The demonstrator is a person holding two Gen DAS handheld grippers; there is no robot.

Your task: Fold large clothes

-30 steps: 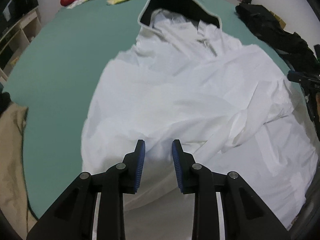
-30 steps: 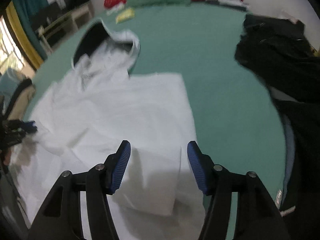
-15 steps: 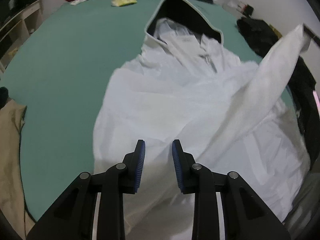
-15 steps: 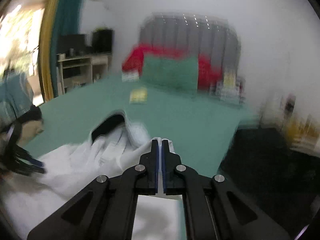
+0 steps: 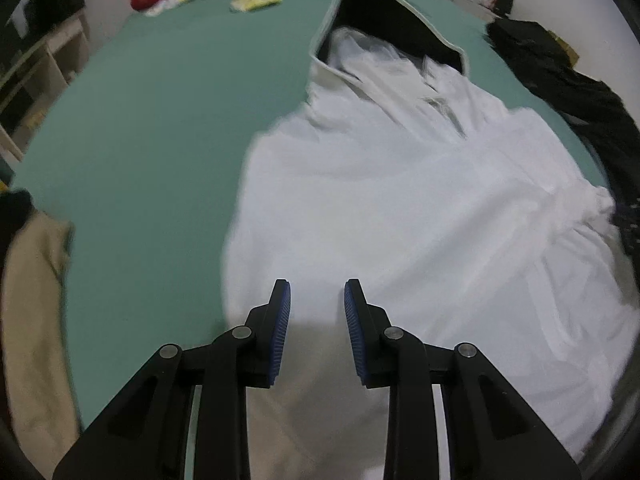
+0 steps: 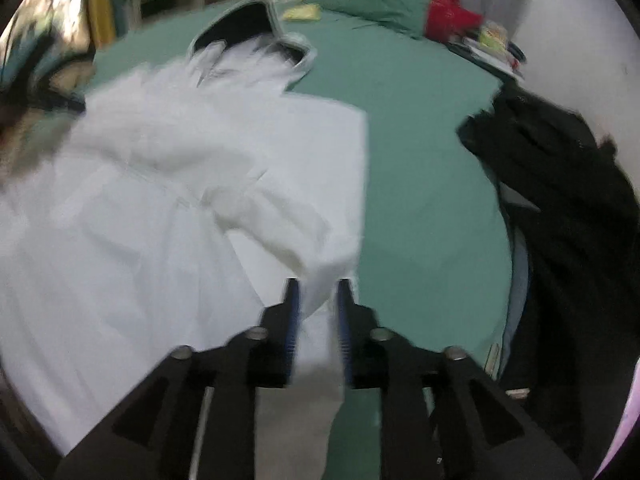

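White hooded jacket (image 5: 400, 208), big and made of thin crinkly cloth, lies spread flat on the green bed (image 5: 152, 128). Its long way runs from its dark-lined hood (image 5: 384, 28), up by the far edge of the bed, down to its bottom hem, which is close to me. My left gripper (image 5: 316, 316) hangs over that hem, fingers partly open and holding nothing. My right gripper (image 6: 316, 316) has its fingers only a little apart with a white fold (image 6: 316, 276) of the sleeve between them; the picture is blurry, so I cannot tell if they are pinching it. I think the sleeve side, near the bed's right edge, is the right gripper's job, since it is nearer.
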